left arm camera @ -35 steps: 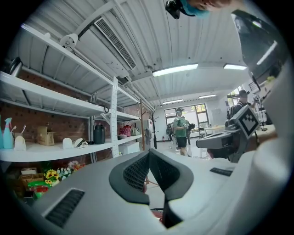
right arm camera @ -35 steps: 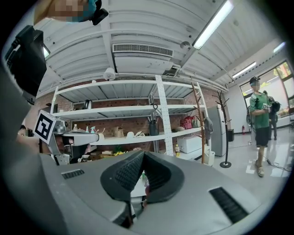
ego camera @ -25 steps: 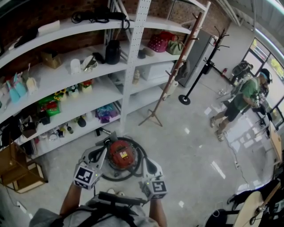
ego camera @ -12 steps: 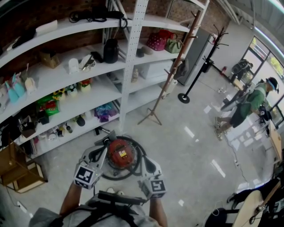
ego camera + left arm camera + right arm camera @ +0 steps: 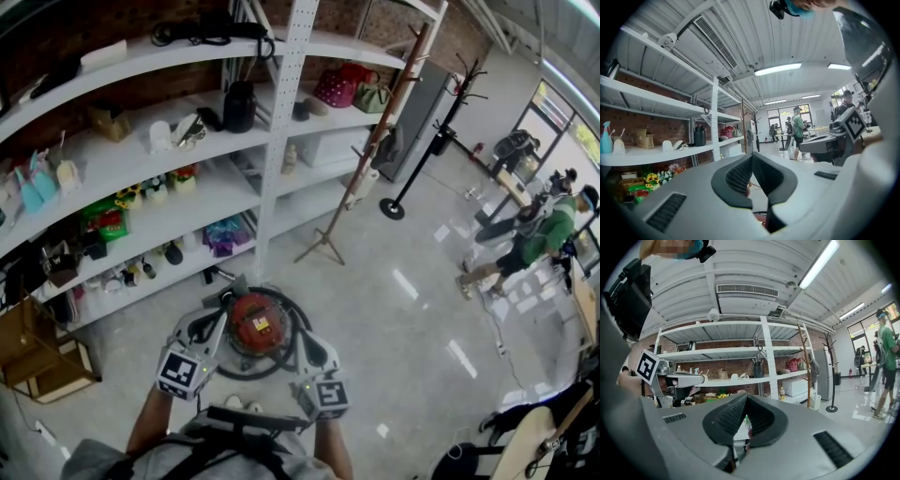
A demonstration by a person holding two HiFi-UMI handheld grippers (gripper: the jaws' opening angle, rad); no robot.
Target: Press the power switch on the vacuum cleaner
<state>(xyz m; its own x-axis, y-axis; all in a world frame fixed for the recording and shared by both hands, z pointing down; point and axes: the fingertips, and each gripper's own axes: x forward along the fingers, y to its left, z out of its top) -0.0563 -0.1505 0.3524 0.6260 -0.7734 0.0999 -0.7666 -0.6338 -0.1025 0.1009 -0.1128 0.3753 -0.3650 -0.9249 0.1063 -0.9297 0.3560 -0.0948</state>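
Red vacuum cleaner (image 5: pixel 255 323) sits on the floor (image 5: pixel 412 366) just off the front edge of the shelving (image 5: pixel 281 141), with its black hose looped round it. We hold the left gripper (image 5: pixel 221 311) and right gripper (image 5: pixel 302 333) low at either flank; both have their jaws pressed together on nothing, which we judge suits poking a switch. The switch itself is too small to pick out. There is open floor to the right; the shelf edge crowds the far side.
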